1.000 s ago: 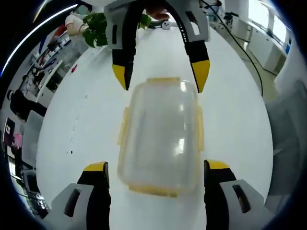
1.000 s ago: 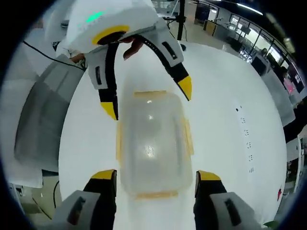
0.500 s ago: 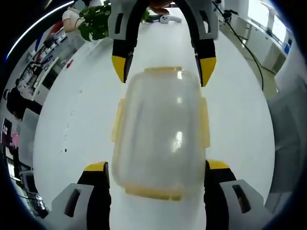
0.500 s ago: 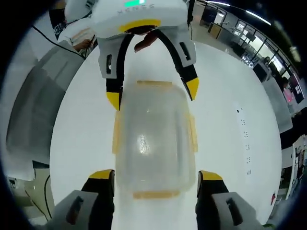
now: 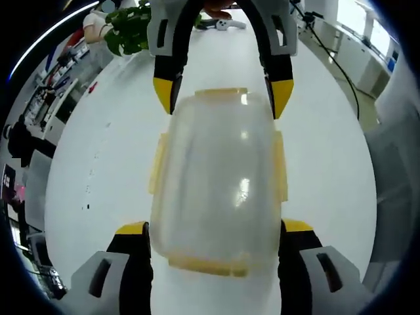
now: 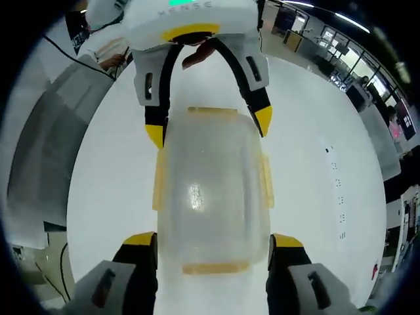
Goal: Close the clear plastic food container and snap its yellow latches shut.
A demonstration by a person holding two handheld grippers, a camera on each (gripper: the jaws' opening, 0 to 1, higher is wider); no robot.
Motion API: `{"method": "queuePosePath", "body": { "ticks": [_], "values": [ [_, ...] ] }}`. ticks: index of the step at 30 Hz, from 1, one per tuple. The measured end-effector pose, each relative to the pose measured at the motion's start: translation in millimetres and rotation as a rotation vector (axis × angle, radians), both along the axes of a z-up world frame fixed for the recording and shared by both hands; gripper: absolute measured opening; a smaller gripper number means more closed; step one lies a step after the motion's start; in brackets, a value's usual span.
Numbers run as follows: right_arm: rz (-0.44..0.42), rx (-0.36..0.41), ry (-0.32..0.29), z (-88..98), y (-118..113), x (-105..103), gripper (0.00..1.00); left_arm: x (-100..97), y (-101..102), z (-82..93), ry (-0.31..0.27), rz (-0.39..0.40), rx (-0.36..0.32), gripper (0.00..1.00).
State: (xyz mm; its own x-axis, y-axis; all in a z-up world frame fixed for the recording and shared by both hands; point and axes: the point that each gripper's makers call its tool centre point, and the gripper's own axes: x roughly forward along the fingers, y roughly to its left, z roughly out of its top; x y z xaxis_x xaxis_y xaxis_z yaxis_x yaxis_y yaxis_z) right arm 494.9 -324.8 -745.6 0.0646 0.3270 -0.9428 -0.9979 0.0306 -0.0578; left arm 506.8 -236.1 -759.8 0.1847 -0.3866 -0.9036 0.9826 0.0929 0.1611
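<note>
Clear plastic food container [image 5: 216,180] sits lid-on in the middle of the white worktop [image 5: 98,164], w/ yellow latches [image 5: 157,164] sticking out on its long sides and at both ends. In the left gripper view, the left gripper [image 5: 213,231] is released, jaws spread wide, one yellow-tipped jaw either side of the container's near end, close to its corners; can't tell if they touch. The right gripper [image 5: 223,98] comes in from the far side, facing it, also spread, its tips flanking the container's far end just beside the corners. Right gripper view gives the mirror of that: right gripper [image 6: 213,239] w/ jaws apart around the near end of the container [image 6: 210,193], left gripper [image 6: 209,125] opposite, straddling the far end, a person's fingers visible behind its body. Side latch [image 6: 265,180] lies angled out from the wall, end latch [image 6: 214,268] at the near edge; whether any is snapped can't be told. Beyond the worktop: a green plant [image 5: 128,33] at the far left corner in the left gripper view, a cable [image 5: 335,72] trailing along the right edge.
</note>
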Motion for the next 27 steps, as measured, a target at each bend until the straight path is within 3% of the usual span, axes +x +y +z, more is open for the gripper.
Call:
{"method": "queuePosePath", "body": {
  "ticks": [10, 27],
  "values": [
    [-0.006, 0.004, -0.002, 0.0, 17.5, -4.2, 0.67, -2.5, 16.6, -0.6, -0.001, -0.011, 0.031, 0.76],
    [-0.001, 0.002, -0.008, -1.1, 64.1, -14.8, 0.67, -13.4, 62.6, -1.6, -0.003, 0.002, 0.043, 0.76]
  ]
}}
